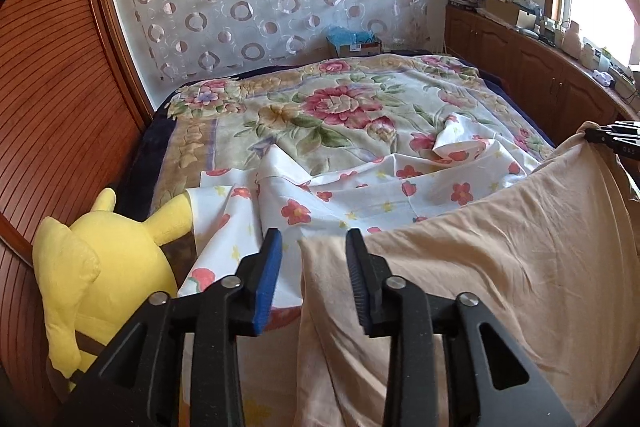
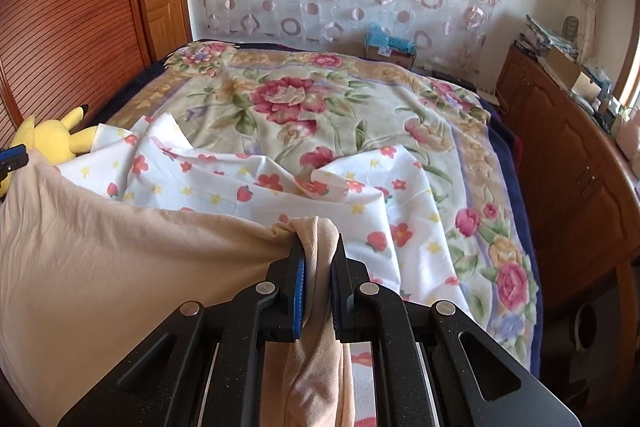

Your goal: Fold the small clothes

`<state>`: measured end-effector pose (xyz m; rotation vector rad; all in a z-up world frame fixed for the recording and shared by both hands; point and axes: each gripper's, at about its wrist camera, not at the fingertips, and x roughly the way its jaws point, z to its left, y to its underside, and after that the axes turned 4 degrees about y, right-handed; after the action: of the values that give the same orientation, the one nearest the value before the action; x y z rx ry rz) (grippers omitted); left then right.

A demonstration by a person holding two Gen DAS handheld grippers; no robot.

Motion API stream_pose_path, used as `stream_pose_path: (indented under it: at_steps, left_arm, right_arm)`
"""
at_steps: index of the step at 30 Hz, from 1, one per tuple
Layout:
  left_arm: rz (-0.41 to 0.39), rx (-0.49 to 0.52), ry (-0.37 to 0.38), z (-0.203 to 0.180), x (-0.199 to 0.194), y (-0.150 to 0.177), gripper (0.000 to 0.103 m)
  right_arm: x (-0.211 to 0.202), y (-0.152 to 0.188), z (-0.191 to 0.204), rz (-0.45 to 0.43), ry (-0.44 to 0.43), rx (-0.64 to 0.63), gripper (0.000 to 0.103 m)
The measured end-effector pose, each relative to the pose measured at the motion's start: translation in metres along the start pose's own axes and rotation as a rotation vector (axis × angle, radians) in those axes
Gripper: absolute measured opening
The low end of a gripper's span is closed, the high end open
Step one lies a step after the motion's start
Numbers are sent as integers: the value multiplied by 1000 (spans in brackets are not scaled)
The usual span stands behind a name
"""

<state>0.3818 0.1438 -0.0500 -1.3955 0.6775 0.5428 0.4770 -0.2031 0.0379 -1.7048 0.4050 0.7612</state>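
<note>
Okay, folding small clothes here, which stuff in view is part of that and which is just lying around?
Part of the job:
beige garment
right gripper, shut on it
left gripper, jaws open at its edge

Just lying about:
yellow plush toy
white flowered sheet
cardboard box

Yellow plush toy (image 1: 100,267) beside floral blanket (image 1: 320,115)

Sheet (image 2: 360,195) on bed (image 2: 400,99), toy (image 1: 100,267) left.

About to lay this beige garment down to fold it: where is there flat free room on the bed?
Free: the floral blanket between the rumpled white flowered sheet and the far boxes.

Crowded: the near edge, covered by that sheet, and the left corner with the yellow plush toy.

The right gripper clamps the beige garment; the left gripper is open.
</note>
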Motion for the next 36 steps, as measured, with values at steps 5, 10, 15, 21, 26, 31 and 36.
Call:
stream_pose_path:
  at_steps: [5,10,15,21,26,31,36]
  left_arm:
    - [4,1,36,0,-23,20,71]
    - [8,-13,50,-2,-46,46,72]
    - [13,-42,53,-1,-65,70,72]
    - [26,-70,77,-4,-74,92,72]
    - [47,-76,86,-11,-73,104,72]
    - [60,-81,110,-15,-82,112,72]
    - [87,-98,163,-17,-86,120,62]
  right_arm:
    - [2,-3,-1,20,1,13,17]
    - [-9,6,-4,2,-4,11,22]
    - [-51,37,-10,-36,-49,25,40]
    - [-101,92,-19,-28,-79,39,43]
    - [-116,127,-20,45,-115,51,43]
    - [-115,134,-22,75,-127,58,43]
    - [-103,128,-26,82,-120,93,43]
